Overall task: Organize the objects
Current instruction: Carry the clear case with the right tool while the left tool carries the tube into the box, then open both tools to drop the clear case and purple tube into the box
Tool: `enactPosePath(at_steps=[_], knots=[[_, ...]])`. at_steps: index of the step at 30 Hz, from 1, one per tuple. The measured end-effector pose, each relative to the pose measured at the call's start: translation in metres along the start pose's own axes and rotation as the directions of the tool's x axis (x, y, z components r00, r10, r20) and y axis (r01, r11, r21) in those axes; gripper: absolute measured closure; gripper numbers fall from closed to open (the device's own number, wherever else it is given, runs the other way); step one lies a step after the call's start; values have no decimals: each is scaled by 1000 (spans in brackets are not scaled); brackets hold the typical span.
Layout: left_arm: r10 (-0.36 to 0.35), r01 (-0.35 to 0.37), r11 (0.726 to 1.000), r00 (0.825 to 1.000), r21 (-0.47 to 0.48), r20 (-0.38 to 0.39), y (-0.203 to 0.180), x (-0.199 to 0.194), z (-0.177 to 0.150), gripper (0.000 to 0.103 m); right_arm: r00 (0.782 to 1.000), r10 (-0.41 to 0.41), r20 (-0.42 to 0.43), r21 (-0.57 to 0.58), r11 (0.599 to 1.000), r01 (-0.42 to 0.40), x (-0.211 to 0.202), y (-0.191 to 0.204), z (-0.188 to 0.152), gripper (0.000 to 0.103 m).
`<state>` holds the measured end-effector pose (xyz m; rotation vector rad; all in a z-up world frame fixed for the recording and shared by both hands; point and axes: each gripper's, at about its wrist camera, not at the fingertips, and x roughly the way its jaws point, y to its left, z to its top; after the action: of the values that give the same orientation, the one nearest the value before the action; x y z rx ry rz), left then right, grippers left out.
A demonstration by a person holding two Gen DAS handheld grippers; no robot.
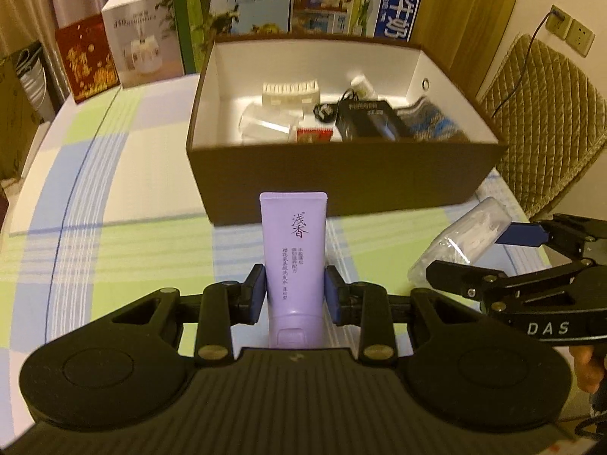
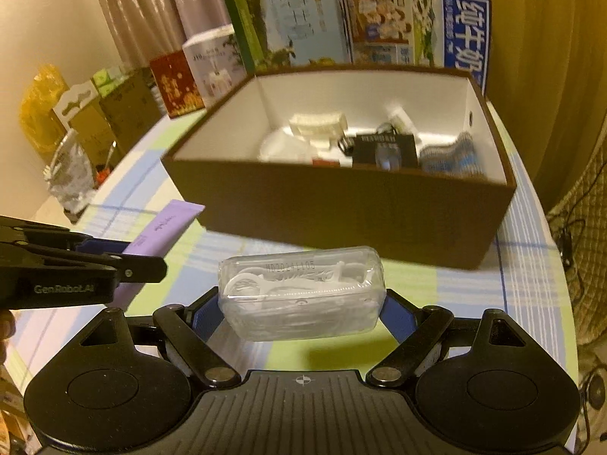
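A purple tube (image 1: 294, 258) stands cap-down between my left gripper's (image 1: 295, 295) blue pads, which are shut on its lower body. My right gripper (image 2: 301, 313) is shut on a clear plastic box of floss picks (image 2: 301, 295), held a little above the tablecloth. Ahead of both stands a brown cardboard box (image 1: 341, 185) with a white inside, holding several small items. In the left wrist view the floss box (image 1: 461, 240) and right gripper (image 1: 489, 261) show at the right. The tube (image 2: 163, 233) and left gripper (image 2: 125, 261) appear at the left of the right wrist view.
The table (image 1: 114, 197) wears a blue, green and white checked cloth. Printed cartons (image 1: 356, 0) stand behind the brown box, with a white box (image 1: 146, 41) and a red one (image 1: 87, 57) to their left. A quilted chair (image 1: 546, 113) sits at the right; bags (image 2: 72, 174) crowd the left.
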<state>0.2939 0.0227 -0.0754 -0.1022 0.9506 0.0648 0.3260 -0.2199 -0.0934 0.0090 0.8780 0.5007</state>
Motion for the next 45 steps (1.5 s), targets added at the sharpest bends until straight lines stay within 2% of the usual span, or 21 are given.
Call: enactPosePath(at_steps=[10, 18, 27, 45], knots=[[8, -9, 1000, 998, 17, 62, 7, -2, 53, 75, 995, 22, 96, -16, 1000, -20, -9, 0, 53, 19], [26, -28, 999, 995, 24, 96, 11, 11, 92, 75, 989, 18, 149, -8, 1000, -17, 4, -7, 93, 19], [45, -48, 998, 996, 32, 76, 16, 45, 125, 75, 991, 4, 135, 8, 1000, -5, 38, -13, 121, 19], [67, -64, 995, 997, 72, -44, 32, 124, 146, 75, 998, -38, 52, 13, 999, 38, 95, -40, 145, 19]])
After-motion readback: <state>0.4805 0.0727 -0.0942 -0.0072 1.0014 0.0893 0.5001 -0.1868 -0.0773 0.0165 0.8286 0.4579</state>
